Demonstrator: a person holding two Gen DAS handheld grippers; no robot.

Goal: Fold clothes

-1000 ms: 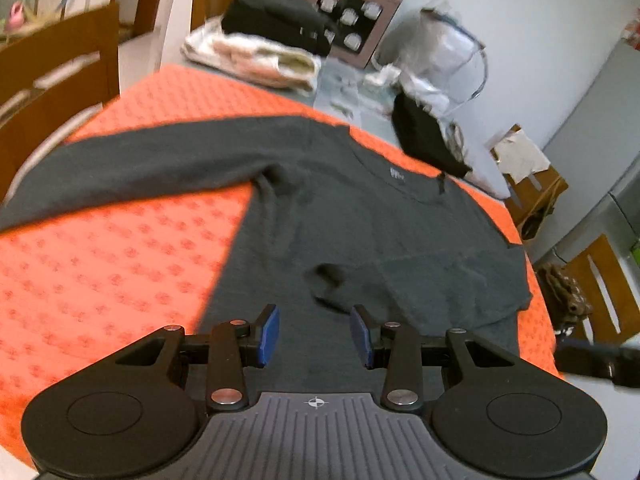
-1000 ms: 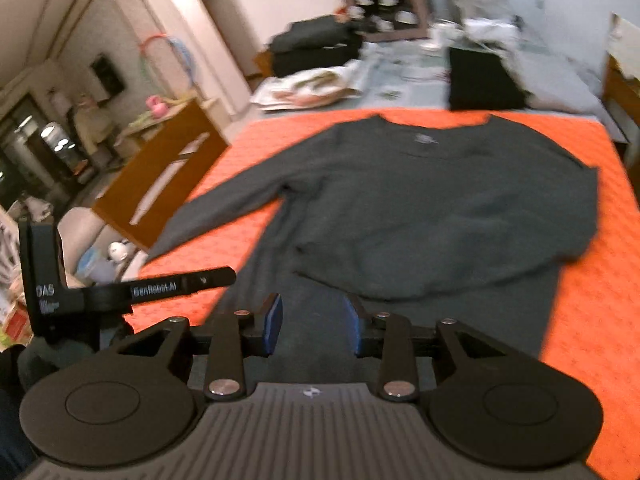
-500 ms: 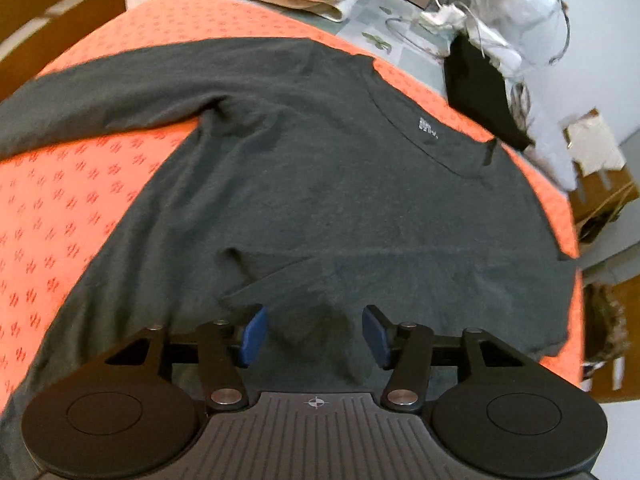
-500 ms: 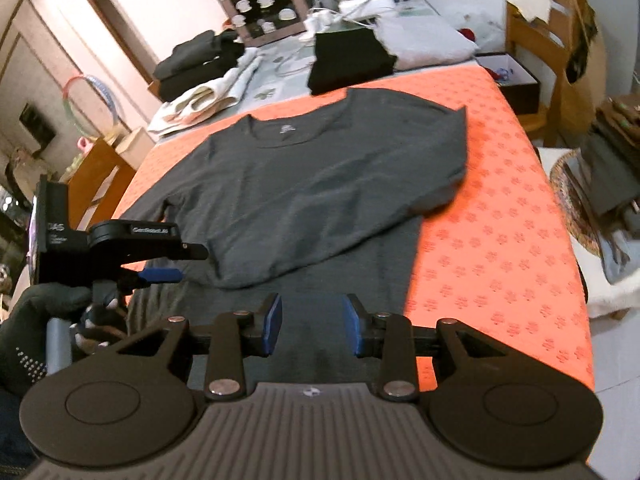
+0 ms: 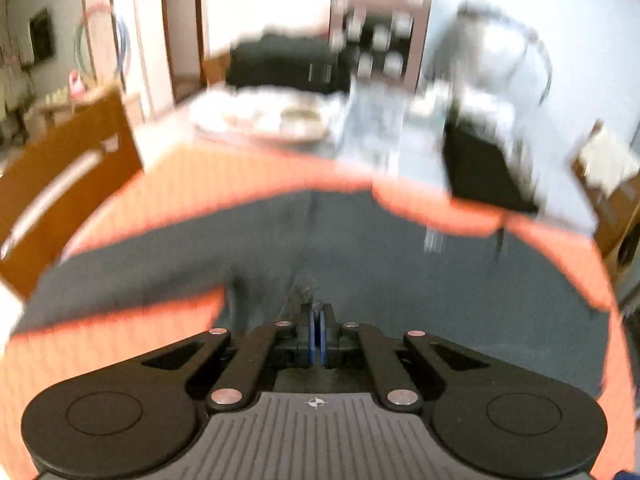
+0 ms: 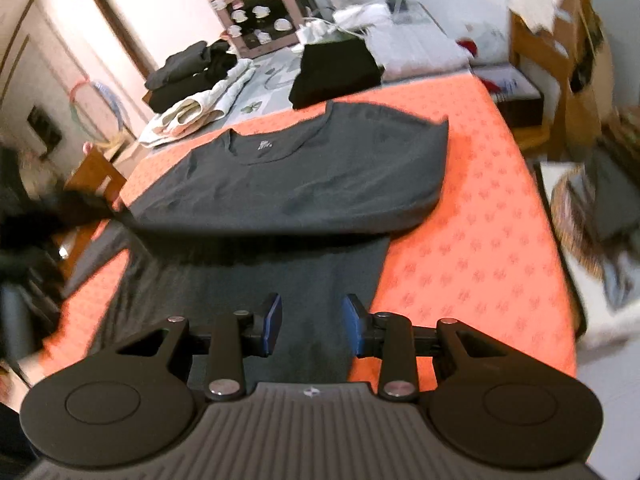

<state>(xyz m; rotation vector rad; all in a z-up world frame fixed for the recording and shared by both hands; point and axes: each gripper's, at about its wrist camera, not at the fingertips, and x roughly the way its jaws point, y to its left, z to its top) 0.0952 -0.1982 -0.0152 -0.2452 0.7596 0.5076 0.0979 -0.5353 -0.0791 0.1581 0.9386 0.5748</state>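
A dark grey long-sleeved shirt lies spread on the orange patterned tablecloth, its right sleeve folded across the body. In the blurred left wrist view the shirt fills the middle, its left sleeve stretching out to the left. My left gripper is shut on a pinched ridge of the shirt's fabric. My right gripper is open and empty, above the shirt's lower hem area near the table's front. The left gripper shows only as a dark blur at the left edge of the right wrist view.
Folded dark clothes, a pale folded garment and another dark pile lie at the table's far end. A wooden chair stands at the left. A box and a chair stand at the right.
My left gripper has closed from open onto the shirt's fabric and its view has swung up, now blurred. My right gripper stays open and has drifted slightly closer to the shirt.
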